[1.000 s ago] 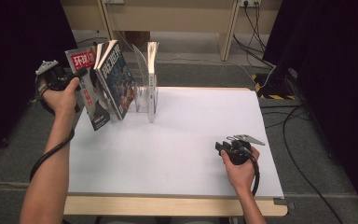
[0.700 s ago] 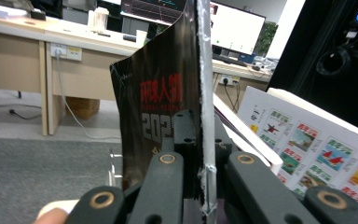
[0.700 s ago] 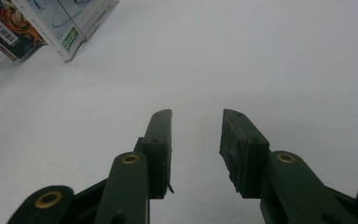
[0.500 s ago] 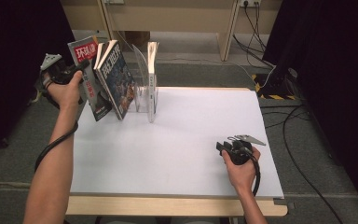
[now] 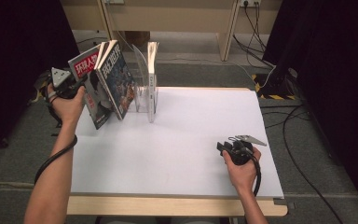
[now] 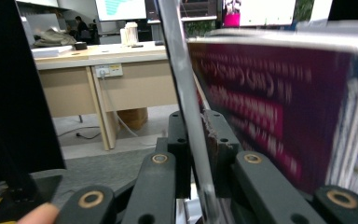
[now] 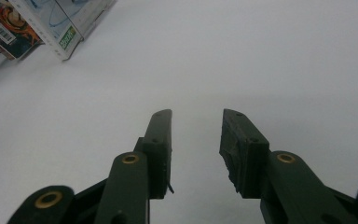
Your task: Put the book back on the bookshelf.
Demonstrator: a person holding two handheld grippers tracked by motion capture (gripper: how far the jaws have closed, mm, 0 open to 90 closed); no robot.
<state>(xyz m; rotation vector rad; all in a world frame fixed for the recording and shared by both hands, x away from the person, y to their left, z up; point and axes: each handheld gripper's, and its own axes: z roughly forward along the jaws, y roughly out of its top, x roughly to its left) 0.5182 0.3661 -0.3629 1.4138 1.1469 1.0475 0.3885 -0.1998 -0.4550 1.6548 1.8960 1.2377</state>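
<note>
Broadly, a white tabletop (image 5: 177, 149) carries everything, mostly bare, work crowded into its far left corner.

Clear acrylic rack (image 5: 145, 95) stands upright at that corner, dividers spaced for reading matter on edge. One thin book (image 5: 152, 70) already sits upright in a slot, spine up.

Two magazines lean just left of the rack. The dark-covered magazine (image 5: 117, 79) tilts left, lower edge on the tabletop. The red-titled magazine (image 5: 91, 88) leans against it on the outside, also tilted. Both slant rather than stand, which suggests the outer one is being set down against its neighbour.

Left tongs (image 5: 77, 86) sit at the red-titled magazine's outer edge, hand wrapped round the body, grey plate on top. In the left gripper view the cover edge (image 6: 186, 102) runs straight up between the pads (image 6: 216, 154). The jaws have just been opening; the magazine is between them, gap narrow, and whether the pads press the cover I cannot tell for sure. Judgement: this is the release, grip easing now that the magazine leans on its neighbour.

Right tongs (image 5: 221, 147) rest low on the tabletop near the front right, well apart from the rack. Right gripper view shows jaws standing apart, nothing between, pointing across bare white toward the magazines' lower corners. Looks like a parked, waiting hand.
</note>
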